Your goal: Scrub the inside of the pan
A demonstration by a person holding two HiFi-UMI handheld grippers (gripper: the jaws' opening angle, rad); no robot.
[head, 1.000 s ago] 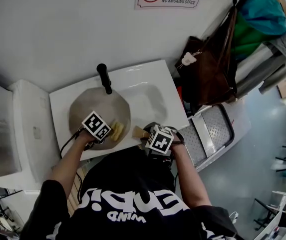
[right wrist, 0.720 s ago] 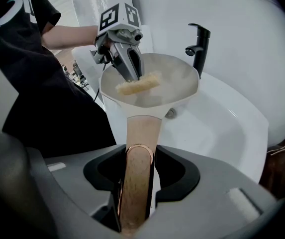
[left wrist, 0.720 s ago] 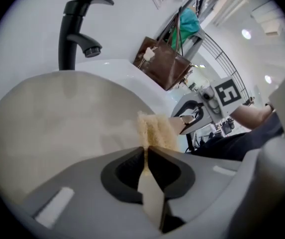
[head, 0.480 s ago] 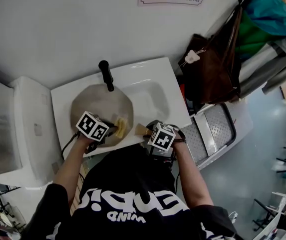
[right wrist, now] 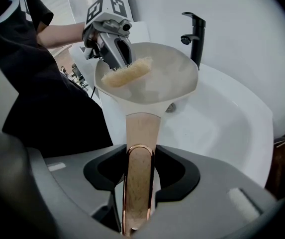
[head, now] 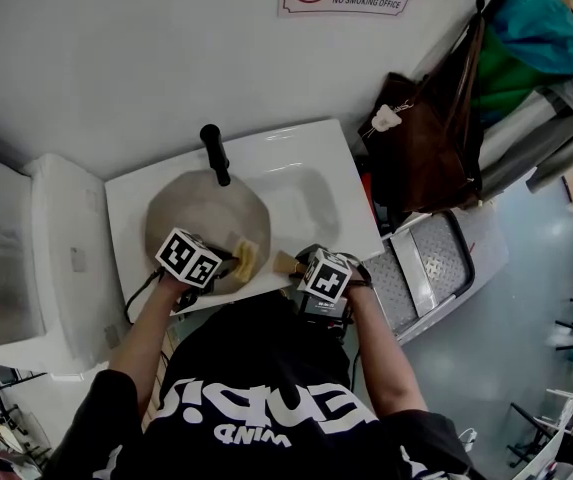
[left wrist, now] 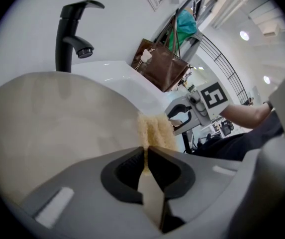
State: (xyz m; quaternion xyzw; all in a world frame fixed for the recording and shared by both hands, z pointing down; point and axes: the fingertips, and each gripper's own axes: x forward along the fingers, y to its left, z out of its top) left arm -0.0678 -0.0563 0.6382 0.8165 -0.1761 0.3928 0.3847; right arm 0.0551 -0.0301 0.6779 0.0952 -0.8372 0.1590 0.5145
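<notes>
Two grippers over the sink.
Left gripper clamps a sponge inside the pan; right gripper clasps its handle.

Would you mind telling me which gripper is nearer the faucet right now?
Left. The left gripper holds the sponge inside the pan, just in front of the faucet. The right gripper grips the pan's handle at the sink's front edge, farther off.
</notes>
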